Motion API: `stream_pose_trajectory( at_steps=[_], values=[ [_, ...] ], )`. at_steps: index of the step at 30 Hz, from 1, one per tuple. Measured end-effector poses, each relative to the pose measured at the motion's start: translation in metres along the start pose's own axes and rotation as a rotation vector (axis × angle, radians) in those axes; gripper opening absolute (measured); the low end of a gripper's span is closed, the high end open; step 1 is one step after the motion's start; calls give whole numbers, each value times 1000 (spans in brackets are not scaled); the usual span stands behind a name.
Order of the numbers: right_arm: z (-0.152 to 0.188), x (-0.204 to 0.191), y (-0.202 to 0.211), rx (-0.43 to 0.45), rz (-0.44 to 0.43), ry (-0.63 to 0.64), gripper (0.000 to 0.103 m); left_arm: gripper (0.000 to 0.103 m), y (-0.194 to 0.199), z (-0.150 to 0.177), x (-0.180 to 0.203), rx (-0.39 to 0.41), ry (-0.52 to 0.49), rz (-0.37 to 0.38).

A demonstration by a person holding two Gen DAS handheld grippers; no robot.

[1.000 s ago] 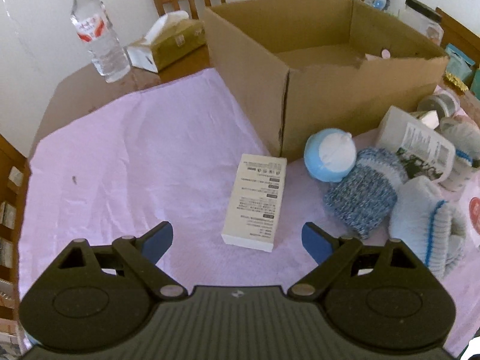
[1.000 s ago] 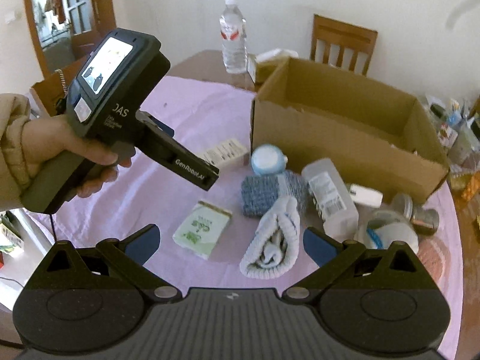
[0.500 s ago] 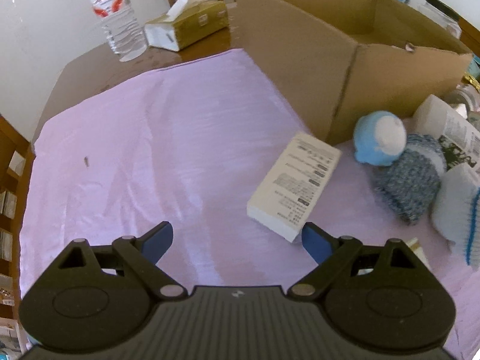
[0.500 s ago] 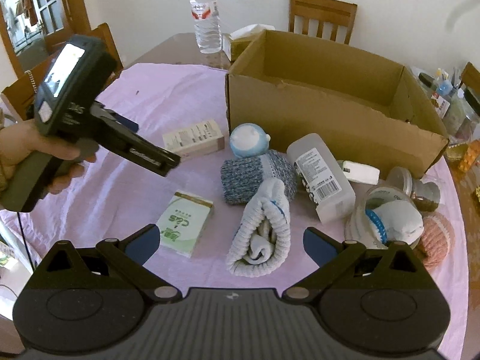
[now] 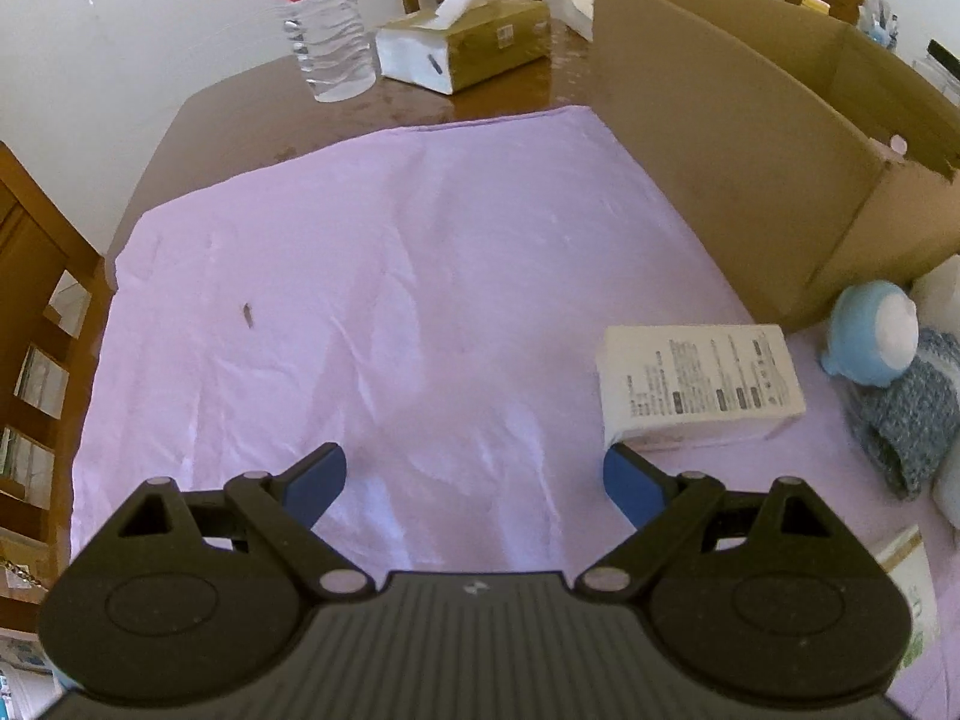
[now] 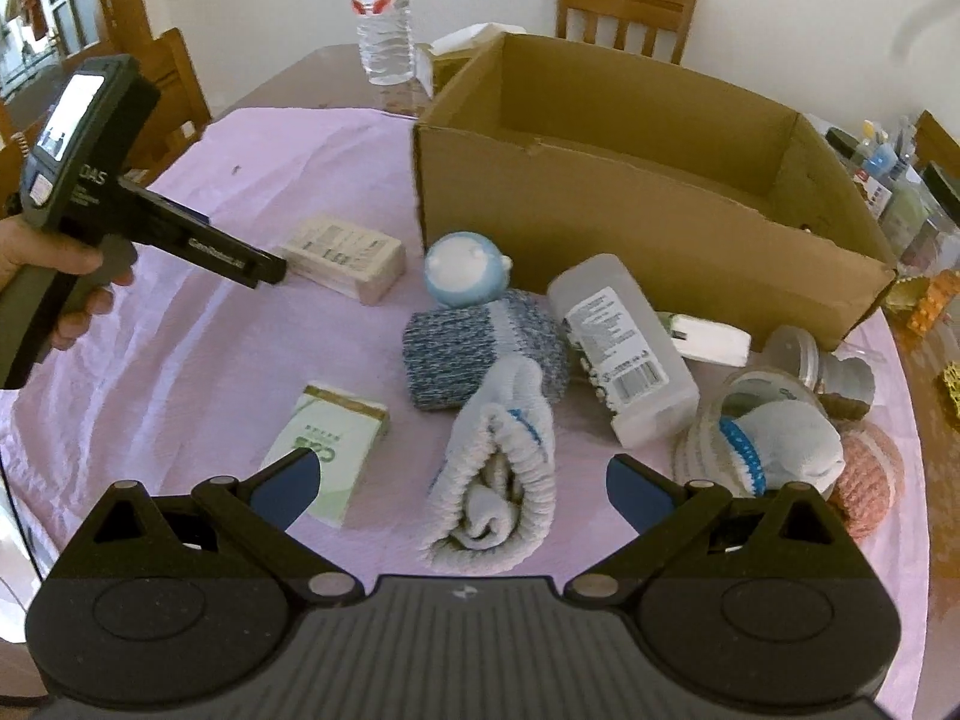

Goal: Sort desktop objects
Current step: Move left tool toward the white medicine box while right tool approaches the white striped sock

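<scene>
Blue-padded jaws stand wide apart on both handheld grippers, and neither holds anything. Left gripper [image 5: 474, 480] hangs over bare lilac cloth [image 5: 360, 300], with a white printed box [image 5: 699, 387] lying flat just beyond its right-hand finger, close to the tip. Past that box, a round blue and white toy [image 5: 873, 333] sits beside a blue knitted sock roll [image 5: 906, 420], both near the corner of a large open cardboard box [image 5: 720, 138].

Right gripper [image 6: 459, 483] hovers over the cluttered part of the cloth. Directly between its spread fingers lies a rolled white sock with blue trim [image 6: 501, 474]. Its left-hand finger overlaps a green and white packet [image 6: 327, 441]. Beyond the white roll, touching it, is the blue knitted roll, and beside that a clear plastic bottle [image 6: 621, 351] lying on its side. To the right are another white sock bundle [image 6: 774, 441] and a pink knitted item [image 6: 870, 474]. A white plug adapter [image 6: 711, 339] lies against the cardboard box wall.

At the far table edge stand a water bottle [image 5: 321, 18] and a tissue box [image 5: 468, 48]. From the right camera, the person's hand [image 6: 54, 264] is seen gripping the left tool's handle.
</scene>
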State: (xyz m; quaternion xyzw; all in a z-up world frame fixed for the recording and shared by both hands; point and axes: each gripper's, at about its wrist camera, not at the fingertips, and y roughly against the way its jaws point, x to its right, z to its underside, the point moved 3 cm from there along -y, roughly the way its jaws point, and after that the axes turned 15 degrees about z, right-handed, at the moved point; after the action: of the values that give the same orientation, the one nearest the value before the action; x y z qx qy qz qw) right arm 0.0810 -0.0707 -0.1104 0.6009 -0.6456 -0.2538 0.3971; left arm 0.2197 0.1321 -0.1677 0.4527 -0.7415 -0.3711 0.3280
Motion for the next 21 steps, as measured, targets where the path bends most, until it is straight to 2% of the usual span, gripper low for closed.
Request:
stream_pose_trajectory(
  at_steps=[6,11,17,21],
  values=[
    [-3,6,-11,-19,11,-31,102,93,9,4,17,1,-42,79],
    [-1,1,-22,-31,24,9,98,93,17,2,33,29,-51,150],
    [-6,4,-25,-22,21,-5,98,93,18,-8,50,50,-78,180],
    [-15,16,-15,30,59,-52,98,93,16,-12,53,57,-86,192]
  ],
)
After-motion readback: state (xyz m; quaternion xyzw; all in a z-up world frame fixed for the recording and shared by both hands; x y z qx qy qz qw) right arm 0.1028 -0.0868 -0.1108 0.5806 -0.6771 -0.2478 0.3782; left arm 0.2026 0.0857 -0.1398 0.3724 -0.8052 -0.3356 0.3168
